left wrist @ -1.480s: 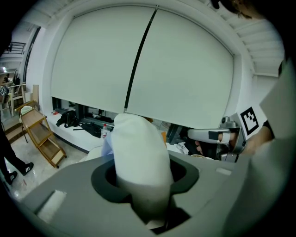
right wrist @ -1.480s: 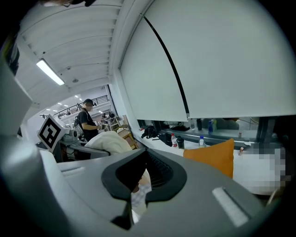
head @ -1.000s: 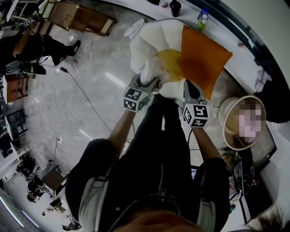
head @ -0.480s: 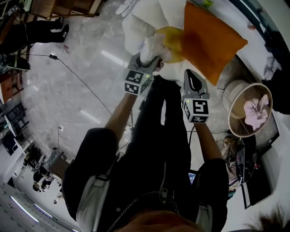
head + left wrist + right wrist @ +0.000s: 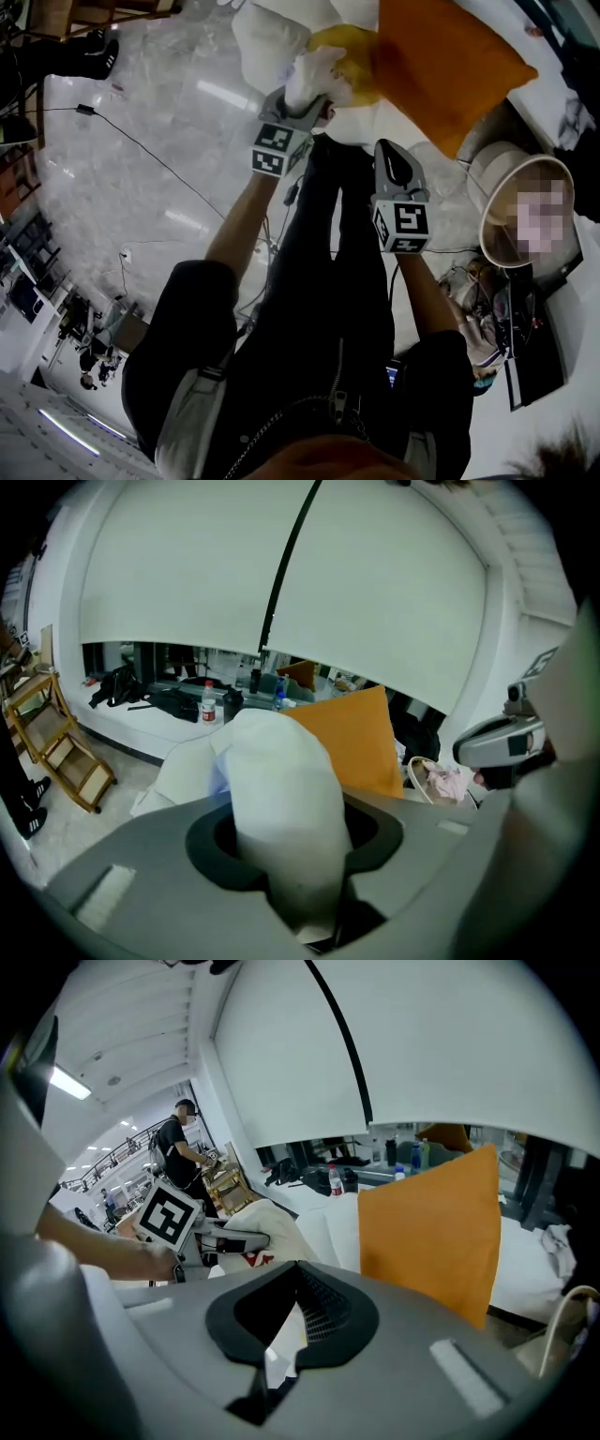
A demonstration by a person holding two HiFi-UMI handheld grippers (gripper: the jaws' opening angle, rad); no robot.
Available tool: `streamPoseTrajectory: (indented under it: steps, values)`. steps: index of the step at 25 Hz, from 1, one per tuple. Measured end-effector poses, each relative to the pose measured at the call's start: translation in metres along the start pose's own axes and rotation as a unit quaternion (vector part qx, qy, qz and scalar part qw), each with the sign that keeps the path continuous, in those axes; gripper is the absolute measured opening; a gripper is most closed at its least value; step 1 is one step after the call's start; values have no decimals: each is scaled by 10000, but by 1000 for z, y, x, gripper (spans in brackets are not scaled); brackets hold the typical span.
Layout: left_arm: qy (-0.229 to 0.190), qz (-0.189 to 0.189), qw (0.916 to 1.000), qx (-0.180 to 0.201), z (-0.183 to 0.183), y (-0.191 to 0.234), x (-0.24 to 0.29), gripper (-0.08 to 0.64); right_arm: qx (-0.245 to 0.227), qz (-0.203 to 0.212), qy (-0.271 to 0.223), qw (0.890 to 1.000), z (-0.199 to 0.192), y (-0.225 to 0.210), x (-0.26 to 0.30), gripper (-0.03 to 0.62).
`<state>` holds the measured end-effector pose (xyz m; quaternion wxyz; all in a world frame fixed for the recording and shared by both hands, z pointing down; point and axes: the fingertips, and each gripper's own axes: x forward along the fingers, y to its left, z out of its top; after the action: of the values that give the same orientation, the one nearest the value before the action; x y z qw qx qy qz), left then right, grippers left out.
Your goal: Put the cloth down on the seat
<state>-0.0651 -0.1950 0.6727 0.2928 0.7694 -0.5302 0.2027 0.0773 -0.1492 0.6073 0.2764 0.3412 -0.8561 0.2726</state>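
The person stands over a pale marble floor [image 5: 141, 187] facing a white seat [image 5: 323, 1227], with a tool in each hand. The left tool [image 5: 314, 103] is clamped on the white cloth [image 5: 281, 799]: a thick bunched fold fills the gap between its jaws, bulges out past the tips and keeps them partly apart. In the head view the bunch sits at the seat's front edge, right against a yellow soft piece [image 5: 347, 61], in the tool's grip and not lying flat on the seat. An orange cushion [image 5: 441, 66] stands propped on the seat just to the right. The right tool [image 5: 387, 150] hovers beside the left one, below the cushion. Its jaws are narrow, with a sliver of white in the gap; whether that is cloth or the seat beyond cannot be told. A round basket [image 5: 419, 772] holding something pink stands to the right of the seat.
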Motion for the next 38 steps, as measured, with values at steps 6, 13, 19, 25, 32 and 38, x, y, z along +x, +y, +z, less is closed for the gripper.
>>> streamPoseTrajectory:
  steps: [6,13,19,25,32,38]
  values:
    - [209,-36,9997,-138,-33,18,34,172,535,-85,265,9982,-29,-5,24,2]
    - [405,-109,9991,-114,-69,30,70,172,634,-161,360,9972,-55,-22,62,2]
    - [548,-222,9982,-74,-102,47,107,172,810,-356,437,9951,-80,-37,114,2]
    - [547,-207,9977,-355,-128,55,136,172,1070,-350,391,9929,-91,-41,153,2]
    - [665,-268,9967,-384,-164,65,170,170,1133,-607,498,9904,-111,-66,176,2]
    - [901,-305,9950,-302,-208,64,207,172,1200,-680,515,9891,-133,-77,187,2]
